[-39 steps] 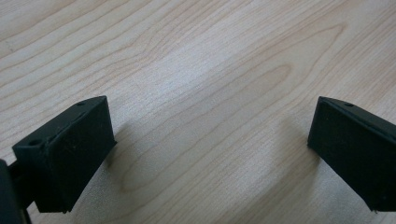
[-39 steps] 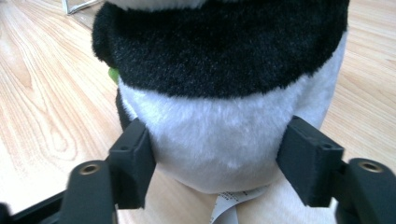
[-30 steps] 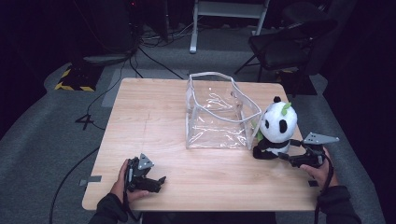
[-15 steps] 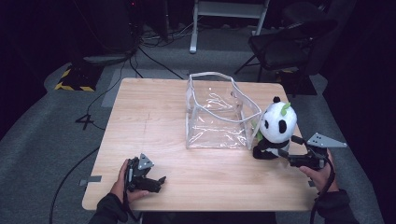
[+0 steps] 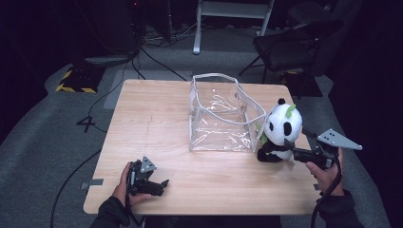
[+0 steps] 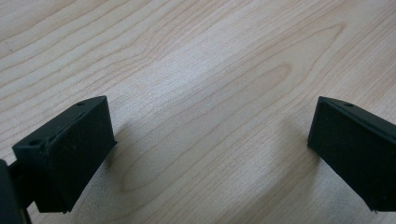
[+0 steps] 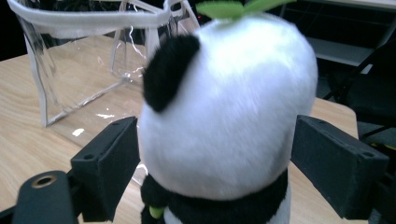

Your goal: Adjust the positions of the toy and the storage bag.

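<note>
A plush panda (image 5: 283, 128) with a green leaf on its head sits upright at the table's right side, just right of a clear plastic bag (image 5: 223, 118). My right gripper (image 5: 291, 148) reaches in from the right and is open. In the right gripper view its jaws stand either side of the panda's head (image 7: 224, 107), the right gripper (image 7: 219, 149) close to the fur. Whether the pads press it I cannot tell. The clear bag (image 7: 84, 56) stands behind. My left gripper (image 5: 161, 186) rests open on the front left of the table; the left gripper (image 6: 210, 140) has only bare wood between its jaws.
The wooden table (image 5: 152, 118) has bare wood on its left half and along the front. A black chair (image 5: 294, 47) and a white stand (image 5: 228, 14) are on the floor beyond the far edge. Cables trail off at the left.
My right gripper has slid a little left and forward, closer in around the panda. The left gripper and the bag have not moved.
</note>
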`<state>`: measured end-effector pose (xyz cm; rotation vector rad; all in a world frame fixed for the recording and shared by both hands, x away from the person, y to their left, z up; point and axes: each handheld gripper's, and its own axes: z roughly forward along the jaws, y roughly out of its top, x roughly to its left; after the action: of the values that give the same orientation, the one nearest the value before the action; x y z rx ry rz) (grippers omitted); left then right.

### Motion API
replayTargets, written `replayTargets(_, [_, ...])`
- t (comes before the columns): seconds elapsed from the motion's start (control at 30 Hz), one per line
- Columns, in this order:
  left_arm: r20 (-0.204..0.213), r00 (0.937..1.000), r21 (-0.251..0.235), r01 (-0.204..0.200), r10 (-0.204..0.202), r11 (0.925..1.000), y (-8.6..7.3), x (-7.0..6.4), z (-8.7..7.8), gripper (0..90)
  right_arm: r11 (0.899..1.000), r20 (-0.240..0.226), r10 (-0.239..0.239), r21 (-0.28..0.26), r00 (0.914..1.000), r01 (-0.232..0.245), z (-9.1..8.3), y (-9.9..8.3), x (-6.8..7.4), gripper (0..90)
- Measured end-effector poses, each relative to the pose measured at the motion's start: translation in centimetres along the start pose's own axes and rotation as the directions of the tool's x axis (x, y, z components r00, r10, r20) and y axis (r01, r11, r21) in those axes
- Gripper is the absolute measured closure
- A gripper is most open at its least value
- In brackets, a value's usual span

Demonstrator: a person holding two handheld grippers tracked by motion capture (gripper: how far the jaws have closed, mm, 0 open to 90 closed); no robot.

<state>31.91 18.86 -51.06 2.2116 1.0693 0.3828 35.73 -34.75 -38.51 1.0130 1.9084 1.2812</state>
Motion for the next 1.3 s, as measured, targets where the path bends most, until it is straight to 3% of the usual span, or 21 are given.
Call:
replayTargets(0.2, [0.003,1.0000,-0.003,0.002,-0.002,1.0000,0.0,0.0,0.0,0.5,0.999,0.096,0.019,0.029,0.9952,-0.022,1.8,0.5,1.3,14.4])
replayTargets(0.3, [0.002,1.0000,-0.002,-0.001,0.001,1.0000,0.0,0.0,0.0,0.5,0.997,0.133,0.053,0.050,0.9898,-0.060,2.9,0.4,1.2,4.1])
replayTargets(0.43, [0.003,1.0000,-0.003,0.002,-0.002,1.0000,0.0,0.0,0.0,0.5,0.990,0.132,0.100,0.088,0.9862,-0.112,4.4,0.1,0.9,0.1])
replayTargets(0.57, [0.002,1.0000,-0.003,0.001,-0.001,1.0000,0.0,0.0,0.0,0.5,0.988,0.140,0.110,0.089,0.9840,-0.123,5.2,0.0,0.7,0.0])
replayTargets(0.73, [0.002,1.0000,-0.003,0.000,0.000,1.0000,0.0,0.0,0.0,0.5,0.979,0.122,0.167,0.101,0.9785,-0.179,6.2,-0.2,0.0,0.4])
replayTargets(0.83, [0.002,1.0000,-0.003,0.000,0.000,1.0000,0.0,0.0,0.0,0.5,0.976,0.126,0.189,0.085,0.9738,-0.201,6.6,-0.7,-0.5,5.9])
replayTargets(1.13, [0.009,0.9999,-0.001,-0.013,0.013,0.9999,-0.1,0.0,0.0,0.5,0.983,0.077,0.169,0.056,0.9826,-0.173,6.3,-1.1,-1.4,29.8])
replayTargets(1.3, [0.012,0.9998,-0.002,-0.013,0.013,0.9999,-0.1,0.1,0.0,0.5,0.982,0.041,0.186,0.036,0.9816,-0.188,5.6,-1.6,-2.2,36.0])
